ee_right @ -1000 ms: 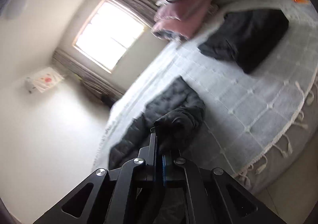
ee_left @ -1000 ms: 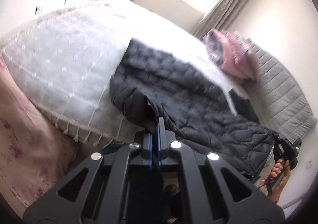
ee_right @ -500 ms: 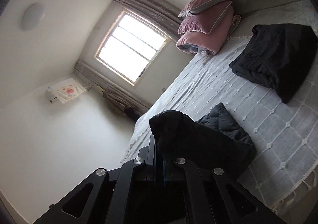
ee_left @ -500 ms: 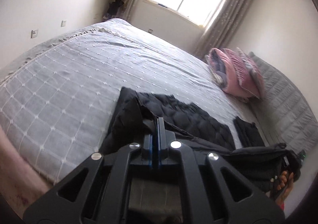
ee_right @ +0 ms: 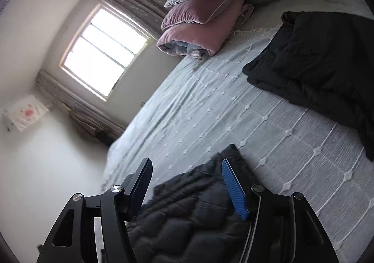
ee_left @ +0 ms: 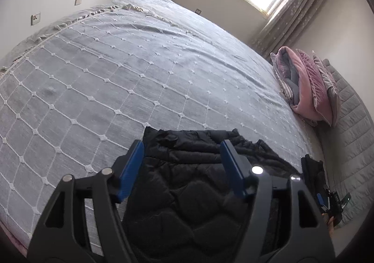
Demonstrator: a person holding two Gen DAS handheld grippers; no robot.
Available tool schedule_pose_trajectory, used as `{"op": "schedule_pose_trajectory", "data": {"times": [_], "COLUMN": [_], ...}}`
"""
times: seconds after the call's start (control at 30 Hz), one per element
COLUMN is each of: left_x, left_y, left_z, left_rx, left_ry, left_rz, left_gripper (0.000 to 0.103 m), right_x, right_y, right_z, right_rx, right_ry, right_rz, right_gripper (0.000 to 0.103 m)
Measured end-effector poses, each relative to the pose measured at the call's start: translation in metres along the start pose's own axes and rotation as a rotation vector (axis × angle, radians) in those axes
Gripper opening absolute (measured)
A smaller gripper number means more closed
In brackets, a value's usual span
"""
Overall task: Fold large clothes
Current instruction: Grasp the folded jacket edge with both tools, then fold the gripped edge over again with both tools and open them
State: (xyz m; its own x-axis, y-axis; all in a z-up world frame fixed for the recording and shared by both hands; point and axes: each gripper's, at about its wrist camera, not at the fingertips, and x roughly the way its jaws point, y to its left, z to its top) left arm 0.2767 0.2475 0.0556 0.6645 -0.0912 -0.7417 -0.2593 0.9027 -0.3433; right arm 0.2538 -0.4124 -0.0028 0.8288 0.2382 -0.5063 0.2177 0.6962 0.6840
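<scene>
Both released: the left hand-held gripper (ee_left: 182,146) and right hand-held gripper (ee_right: 187,165) hover spread over a black quilted jacket (ee_left: 187,193) on the bed (ee_left: 140,71).

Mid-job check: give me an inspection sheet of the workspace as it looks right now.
Surface: bed under a grey tufted bedspread.
Job's things: black quilted jacket lies on the near edge; second black garment lies folded nearer the headboard.
Clutter: pink folded quilt with pillows stacked on top.
Grippers: left claw open over the jacket; right claw open over it too.
Cables: nothing seen.
Surroundings: window, curtains, wall sockets.
</scene>
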Motion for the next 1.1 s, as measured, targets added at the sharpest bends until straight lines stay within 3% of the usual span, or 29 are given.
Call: {"op": "schedule_pose_trajectory", "data": {"times": [0.13,0.3,0.33,0.4,0.43,0.47,0.5,0.53,0.67,0.87,0.97,1.1], "left_x": [0.045,0.080,0.084,0.092,0.094,0.095,0.094,0.093,0.067,0.053,0.076,0.124], "left_y": [0.020,0.032,0.031,0.024,0.021,0.016,0.010,0.007,-0.011,-0.043,-0.046,-0.035], "left_z": [-0.011,-0.019,-0.020,-0.022,-0.023,-0.022,-0.022,-0.020,-0.006,0.030,0.042,0.039], "left_rx": [-0.007,-0.016,-0.005,0.023,0.031,0.048,0.070,0.080,0.091,0.105,0.102,0.084], "left_ry": [0.126,0.196,0.202,0.221,0.222,0.212,0.195,0.175,0.056,-0.066,-0.075,-0.026], "left_rz": [0.059,0.080,0.079,0.084,0.077,0.082,0.101,0.113,0.115,0.140,0.187,0.255], "left_gripper": [0.071,0.068,0.063,0.033,0.025,0.013,0.009,0.008,0.006,0.005,0.005,0.005], "right_x": [0.048,0.094,0.104,0.118,0.124,0.126,0.126,0.129,0.115,0.085,0.093,0.128], "right_y": [-0.009,-0.005,-0.007,-0.009,-0.008,-0.008,-0.005,-0.003,0.012,0.046,0.054,0.043], "right_z": [-0.003,-0.019,-0.020,-0.021,-0.021,-0.021,-0.022,-0.023,-0.022,0.003,0.005,-0.001], "right_rx": [-0.109,-0.264,-0.276,-0.312,-0.324,-0.332,-0.343,-0.348,-0.379,-0.389,-0.396,-0.397], "right_ry": [0.151,0.254,0.271,0.290,0.296,0.301,0.307,0.321,0.276,0.107,0.059,0.100], "right_rz": [-0.118,-0.216,-0.238,-0.279,-0.282,-0.269,-0.237,-0.215,-0.211,-0.130,-0.157,-0.224], "right_gripper": [0.063,0.063,0.063,0.063,0.061,0.044,0.017,0.013,0.007,0.006,0.006,0.006]}}
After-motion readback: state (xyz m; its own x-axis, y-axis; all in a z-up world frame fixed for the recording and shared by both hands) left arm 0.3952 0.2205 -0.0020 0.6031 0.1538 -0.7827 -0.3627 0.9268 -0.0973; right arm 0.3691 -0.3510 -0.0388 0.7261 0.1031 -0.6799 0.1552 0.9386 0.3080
